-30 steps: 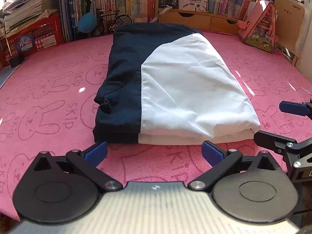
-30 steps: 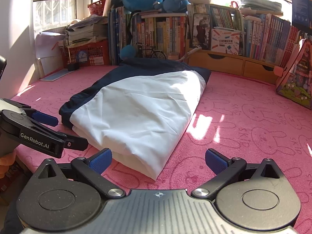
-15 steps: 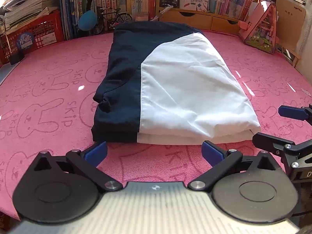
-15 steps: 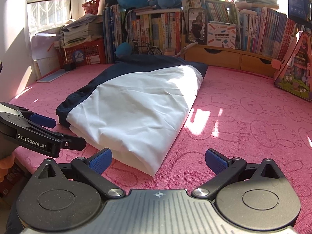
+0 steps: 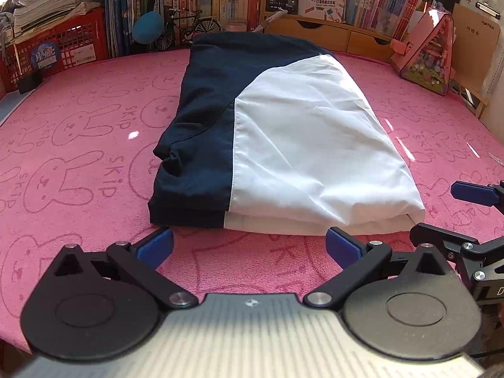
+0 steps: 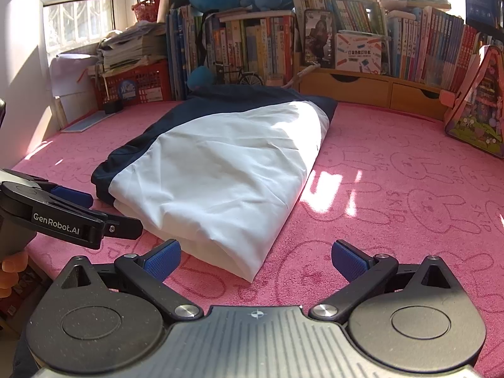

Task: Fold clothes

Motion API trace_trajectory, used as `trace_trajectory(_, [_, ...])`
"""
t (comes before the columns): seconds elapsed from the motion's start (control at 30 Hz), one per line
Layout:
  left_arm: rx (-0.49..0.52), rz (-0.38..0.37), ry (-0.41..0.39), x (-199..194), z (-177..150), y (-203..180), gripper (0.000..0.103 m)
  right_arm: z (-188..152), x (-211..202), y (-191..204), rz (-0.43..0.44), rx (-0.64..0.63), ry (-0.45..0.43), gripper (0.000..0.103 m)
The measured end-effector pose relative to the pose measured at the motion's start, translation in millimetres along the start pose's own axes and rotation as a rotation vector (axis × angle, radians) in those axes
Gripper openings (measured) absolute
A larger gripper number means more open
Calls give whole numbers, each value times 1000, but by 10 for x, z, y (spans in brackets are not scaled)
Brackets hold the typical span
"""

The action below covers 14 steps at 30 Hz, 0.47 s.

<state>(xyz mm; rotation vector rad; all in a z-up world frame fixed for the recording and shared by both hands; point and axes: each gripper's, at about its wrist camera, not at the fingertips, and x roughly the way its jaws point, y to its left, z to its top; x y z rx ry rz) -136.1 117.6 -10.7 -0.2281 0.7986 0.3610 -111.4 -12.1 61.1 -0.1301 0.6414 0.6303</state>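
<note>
A navy and white garment [image 5: 283,138] lies folded into a long flat stack on the pink bunny-print mat [image 5: 78,163]. Its near hem faces me. My left gripper [image 5: 249,247] is open, its blue pads just short of that hem, empty. In the right wrist view the same garment [image 6: 220,170] runs away to the upper left. My right gripper [image 6: 256,260] is open and empty too, its left pad close to the garment's near right corner. The left gripper [image 6: 78,209] shows at the left edge of that view, with fingers of a hand below it.
Books, a red crate [image 5: 53,53] of papers, wooden drawers [image 5: 315,31] and a small model bicycle [image 5: 189,30] line the back edge. A pink toy house [image 5: 428,56] stands at the back right. The mat's near edge drops off right under the grippers.
Both grippers have crept a little closer to the garment's near hem and stayed open. The garment has not moved.
</note>
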Motion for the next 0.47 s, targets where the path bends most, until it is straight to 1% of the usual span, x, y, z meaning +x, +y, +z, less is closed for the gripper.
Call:
trace_trajectory(0.3, [-1,-8,0,-1,-3,0,103,-11,2,10,3,0,3,103])
trace_trajectory(0.47, [1,-18,18,8,-7,-20,103,-14,12,16,2,2,8,103])
